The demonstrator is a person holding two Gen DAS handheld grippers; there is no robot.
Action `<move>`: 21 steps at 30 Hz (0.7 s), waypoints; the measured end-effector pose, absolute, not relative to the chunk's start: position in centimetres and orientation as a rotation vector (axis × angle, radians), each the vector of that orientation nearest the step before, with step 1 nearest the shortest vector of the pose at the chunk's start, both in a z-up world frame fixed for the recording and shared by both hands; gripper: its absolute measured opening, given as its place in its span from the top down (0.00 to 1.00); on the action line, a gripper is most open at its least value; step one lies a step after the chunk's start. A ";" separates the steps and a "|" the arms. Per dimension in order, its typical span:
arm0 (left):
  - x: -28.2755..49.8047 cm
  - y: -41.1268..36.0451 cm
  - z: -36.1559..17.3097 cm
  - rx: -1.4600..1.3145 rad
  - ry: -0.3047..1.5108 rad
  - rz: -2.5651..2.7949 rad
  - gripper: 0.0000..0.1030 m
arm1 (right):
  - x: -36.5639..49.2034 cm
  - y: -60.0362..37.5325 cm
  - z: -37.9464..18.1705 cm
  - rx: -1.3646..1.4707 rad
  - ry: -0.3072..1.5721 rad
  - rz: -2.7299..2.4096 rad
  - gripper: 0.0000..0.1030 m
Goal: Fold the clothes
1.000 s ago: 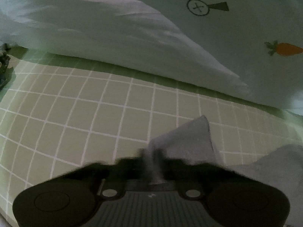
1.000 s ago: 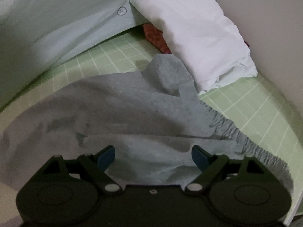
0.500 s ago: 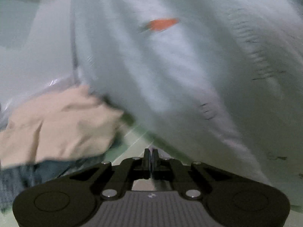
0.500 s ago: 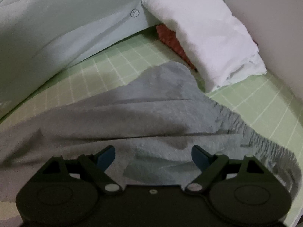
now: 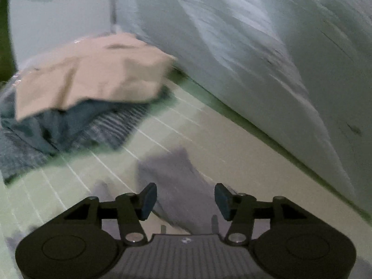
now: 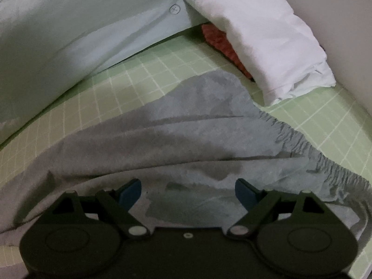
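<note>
A grey garment (image 6: 190, 134) with a gathered elastic edge lies spread on the green checked sheet (image 6: 148, 76). My right gripper (image 6: 188, 193) is open and empty, hovering just above the garment's near part. In the left wrist view a corner of the same grey garment (image 5: 176, 174) lies on the sheet (image 5: 232, 144) ahead of my left gripper (image 5: 185, 197), which is open with nothing between its blue pads. The left wrist view is motion-blurred.
A pale blue duvet (image 5: 255, 46) lines the far side and also shows in the right wrist view (image 6: 69, 30). A stack of clothes, beige (image 5: 93, 74) on blue striped (image 5: 76, 127), lies far left. A white pillow (image 6: 255, 37) over a red item (image 6: 218, 44) sits by the wall.
My left gripper was shut on the grey garment's corner, swung left, then opened and let it drop. The garment has flattened and stretched leftward. The right gripper stayed open.
</note>
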State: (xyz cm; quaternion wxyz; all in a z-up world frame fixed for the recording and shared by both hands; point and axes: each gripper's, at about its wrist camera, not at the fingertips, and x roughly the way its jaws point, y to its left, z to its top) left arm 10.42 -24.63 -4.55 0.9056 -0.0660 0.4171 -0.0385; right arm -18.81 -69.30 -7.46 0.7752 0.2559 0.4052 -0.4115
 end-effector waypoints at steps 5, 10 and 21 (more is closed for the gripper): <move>8.5 -30.1 -6.3 -0.037 0.899 -0.260 0.41 | -18.3 -68.8 -7.5 0.537 0.889 -0.863 0.14; 8.7 -33.3 -7.7 0.021 0.907 -0.308 0.41 | -18.2 -68.2 -7.4 0.515 0.893 -0.852 0.14; 9.8 -25.2 -4.7 -0.044 0.816 -0.082 0.98 | -18.5 -67.8 -7.8 0.527 0.897 -0.846 0.14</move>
